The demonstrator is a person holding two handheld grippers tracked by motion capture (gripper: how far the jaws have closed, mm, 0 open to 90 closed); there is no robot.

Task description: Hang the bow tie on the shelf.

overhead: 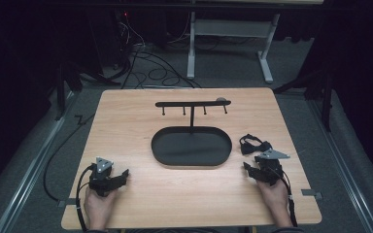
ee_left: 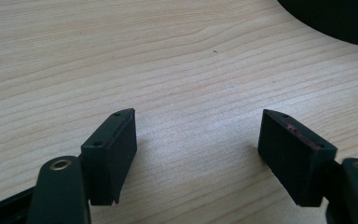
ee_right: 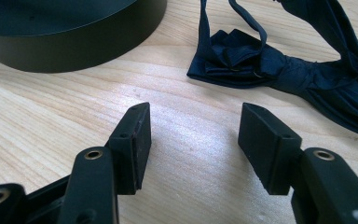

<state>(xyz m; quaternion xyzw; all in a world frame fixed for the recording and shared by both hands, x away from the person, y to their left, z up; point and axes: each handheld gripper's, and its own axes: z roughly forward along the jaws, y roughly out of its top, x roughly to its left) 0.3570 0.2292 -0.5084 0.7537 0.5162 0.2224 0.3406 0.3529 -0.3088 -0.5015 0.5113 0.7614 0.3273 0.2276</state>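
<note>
1. The right gripper [overhead: 252, 169] rests on the table [overhead: 141, 121], jaws parted with nothing between them.
2. The bow tie [ee_right: 279, 65] lies just ahead of that gripper, apart from it.
3. The oval tray [overhead: 158, 148], left of the bow tie, is bare inside.
4. The left gripper [overhead: 121, 175], well left of the tray, gapes too.

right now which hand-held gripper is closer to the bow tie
Right. The right hand-held gripper sits just on the person's side of the bow tie, jaws open toward it. The left hand-held gripper rests across the table, beyond the black tray.
</note>
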